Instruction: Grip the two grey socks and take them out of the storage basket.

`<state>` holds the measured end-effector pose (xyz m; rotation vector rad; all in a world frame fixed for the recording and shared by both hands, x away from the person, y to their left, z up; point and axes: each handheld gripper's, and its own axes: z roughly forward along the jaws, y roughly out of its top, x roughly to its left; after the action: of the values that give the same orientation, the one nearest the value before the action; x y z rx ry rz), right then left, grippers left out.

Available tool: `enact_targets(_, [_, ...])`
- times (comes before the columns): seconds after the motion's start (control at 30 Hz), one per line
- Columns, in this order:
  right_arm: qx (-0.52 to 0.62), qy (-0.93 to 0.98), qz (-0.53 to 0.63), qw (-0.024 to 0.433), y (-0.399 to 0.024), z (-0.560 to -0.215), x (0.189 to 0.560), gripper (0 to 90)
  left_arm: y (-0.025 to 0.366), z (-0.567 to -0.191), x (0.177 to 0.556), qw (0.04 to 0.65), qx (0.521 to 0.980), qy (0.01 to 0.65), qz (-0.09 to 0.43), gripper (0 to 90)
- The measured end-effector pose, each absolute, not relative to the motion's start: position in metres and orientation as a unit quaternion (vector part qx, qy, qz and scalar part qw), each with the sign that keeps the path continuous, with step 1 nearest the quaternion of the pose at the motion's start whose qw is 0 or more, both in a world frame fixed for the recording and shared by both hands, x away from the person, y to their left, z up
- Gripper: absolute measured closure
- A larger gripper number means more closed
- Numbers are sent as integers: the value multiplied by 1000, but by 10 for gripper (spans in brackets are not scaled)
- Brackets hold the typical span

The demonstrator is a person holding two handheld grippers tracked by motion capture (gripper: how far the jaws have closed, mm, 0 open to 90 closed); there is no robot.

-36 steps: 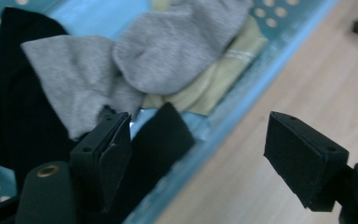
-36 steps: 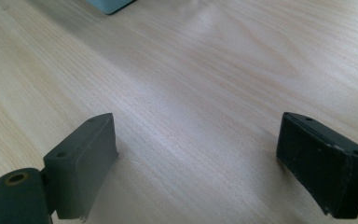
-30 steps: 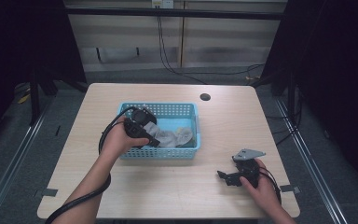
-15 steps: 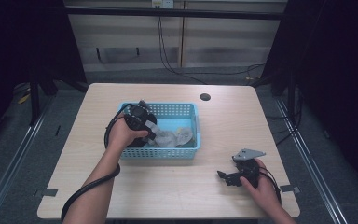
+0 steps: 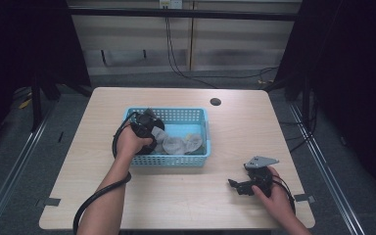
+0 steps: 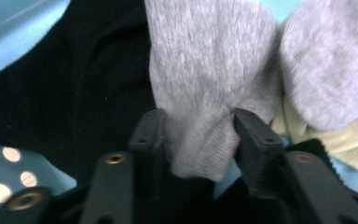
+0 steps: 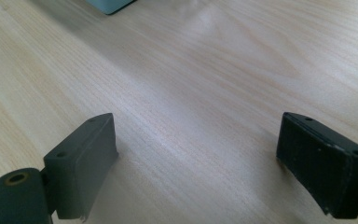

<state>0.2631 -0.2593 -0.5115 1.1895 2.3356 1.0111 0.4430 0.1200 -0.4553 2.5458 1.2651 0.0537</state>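
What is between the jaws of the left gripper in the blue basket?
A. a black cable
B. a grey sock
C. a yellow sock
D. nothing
B: in the left gripper view, the left gripper has its jaws pressed on both sides of a grey sock inside the basket.

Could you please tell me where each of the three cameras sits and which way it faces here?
High view: fixed above the person's side, looking forward and down on the pale wooden table; both forearms enter from below.
Left gripper view: rides the left gripper, looking into the light blue perforated plastic basket; its jaws have just been closing and pinch a grey knitted sock.
Right gripper view: rides the right gripper, looking low along the table, jaws open.
Shared: the high and left gripper views both show basket and sock.
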Motion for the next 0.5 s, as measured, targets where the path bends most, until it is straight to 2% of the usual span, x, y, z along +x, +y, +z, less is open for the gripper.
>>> enact_targets(0.13, [417, 820, 355, 166, -259, -512, 263, 114, 121, -447, 443, 145, 884, 444, 9, 768])
enact_targets(0.5, [417, 820, 355, 166, -259, -512, 263, 114, 134, -408, 435, 157, 891, 425, 16, 784])
